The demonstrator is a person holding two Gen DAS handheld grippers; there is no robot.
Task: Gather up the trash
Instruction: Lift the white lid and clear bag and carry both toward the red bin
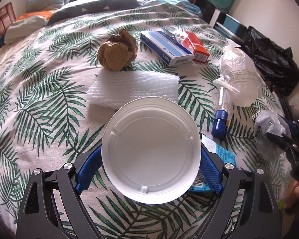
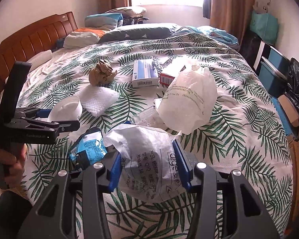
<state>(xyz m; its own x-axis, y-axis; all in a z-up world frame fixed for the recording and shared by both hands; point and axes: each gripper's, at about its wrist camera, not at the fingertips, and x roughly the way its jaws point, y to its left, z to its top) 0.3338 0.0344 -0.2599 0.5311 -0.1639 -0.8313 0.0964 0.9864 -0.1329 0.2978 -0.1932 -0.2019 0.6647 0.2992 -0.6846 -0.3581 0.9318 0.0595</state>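
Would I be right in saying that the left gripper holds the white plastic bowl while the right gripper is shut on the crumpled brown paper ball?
Not quite. The left gripper does hold the white plastic bowl, but the right gripper is shut on a printed plastic bag, as the right wrist view shows. The crumpled brown paper ball lies untouched farther up the bed.

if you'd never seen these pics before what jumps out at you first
The white bowl fills the left wrist view, clamped between the left gripper and facing the camera. In the right wrist view the right gripper squeezes a crumpled printed plastic bag. Behind both, litter sits on the leaf-print bedspread: a brown paper ball, a white foam sheet and a blue and white box.
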